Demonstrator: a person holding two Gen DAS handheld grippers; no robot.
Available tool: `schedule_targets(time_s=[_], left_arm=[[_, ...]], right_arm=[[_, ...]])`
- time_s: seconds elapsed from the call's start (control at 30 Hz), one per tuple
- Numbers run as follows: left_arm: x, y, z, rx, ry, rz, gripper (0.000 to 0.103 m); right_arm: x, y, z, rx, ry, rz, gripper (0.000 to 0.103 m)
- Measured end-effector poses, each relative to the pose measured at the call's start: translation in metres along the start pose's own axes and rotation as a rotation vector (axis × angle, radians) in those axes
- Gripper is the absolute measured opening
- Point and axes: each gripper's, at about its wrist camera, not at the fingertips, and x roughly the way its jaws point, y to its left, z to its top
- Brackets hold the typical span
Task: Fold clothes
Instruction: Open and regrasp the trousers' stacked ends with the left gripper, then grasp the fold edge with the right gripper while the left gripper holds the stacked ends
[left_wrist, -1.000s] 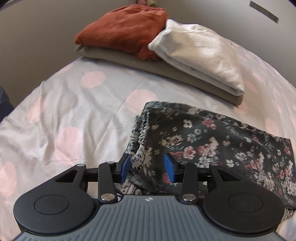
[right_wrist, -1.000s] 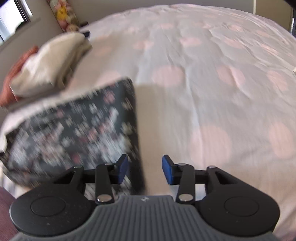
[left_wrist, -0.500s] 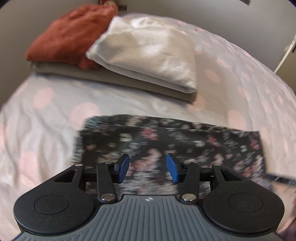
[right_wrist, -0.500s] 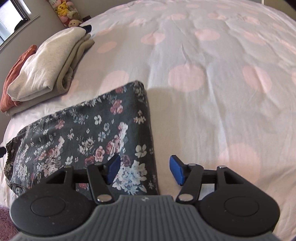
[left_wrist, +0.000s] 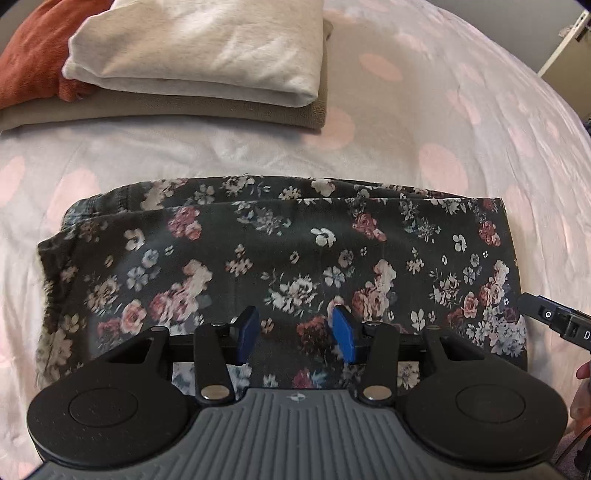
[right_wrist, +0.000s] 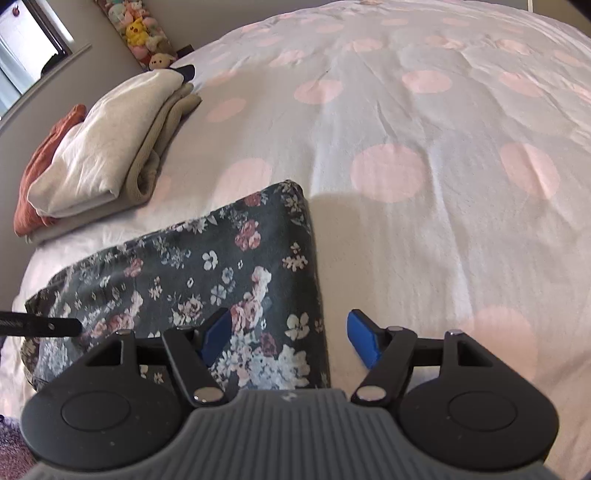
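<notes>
Floral garment (left_wrist: 280, 258): bunched a second ago, now flat across mid-frame, one fold complete. Left gripper (left_wrist: 293, 336) and right gripper (right_wrist: 290, 338): both wide, released, empty.

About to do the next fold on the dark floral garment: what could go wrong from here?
1. The right gripper straddles the dark floral garment's edge; closing could pinch the pink-dotted bedsheet too.
2. The layers look offset along the far edge, so folding now may lock in misalignment.

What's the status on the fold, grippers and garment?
Left gripper open, empty. Right gripper open, over floral garment edge. Garment folded flat on bed. Nothing in the way.
</notes>
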Motion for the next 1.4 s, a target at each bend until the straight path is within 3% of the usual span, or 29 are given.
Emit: schedule_targets(time_s=[0.1,0.27,0.47,0.67,0.83,1.0,1.13,1.27,1.4], left_arm=[[0.012,0.002,0.004,-0.020,0.002,-0.036,0.028],[0.030,-0.005,0.012,0.008,-0.016,-0.002,0.021],[0.046,-0.017,0.026,0.029,-0.077,0.003,0.020],[0.058,-0.025,0.037,0.064,-0.138,0.011,0.018],[0.061,-0.024,0.038,0.079,-0.200,0.002,0.018],[0.056,-0.025,0.033,0.110,-0.223,0.001,0.018],[0.032,-0.023,0.022,0.118,-0.170,-0.034,0.017],[0.015,-0.021,0.006,0.136,-0.060,-0.080,0.017],[0.014,-0.032,-0.007,0.217,0.008,-0.075,0.017]], right_arm=[[0.006,-0.008,0.002,0.017,-0.003,0.022,0.072],[0.016,-0.020,0.005,0.030,-0.002,0.074,0.069],[0.028,-0.028,0.009,0.032,-0.012,0.125,0.056],[0.037,-0.032,0.010,0.043,-0.024,0.158,0.053],[0.045,-0.030,0.014,0.051,-0.025,0.181,0.043],[0.054,-0.038,0.016,0.126,-0.010,0.239,0.039],[0.047,-0.045,0.013,0.152,0.034,0.269,0.035],[0.040,-0.051,0.003,0.186,0.062,0.291,0.033],[0.036,-0.052,-0.002,0.213,0.069,0.292,0.031]])
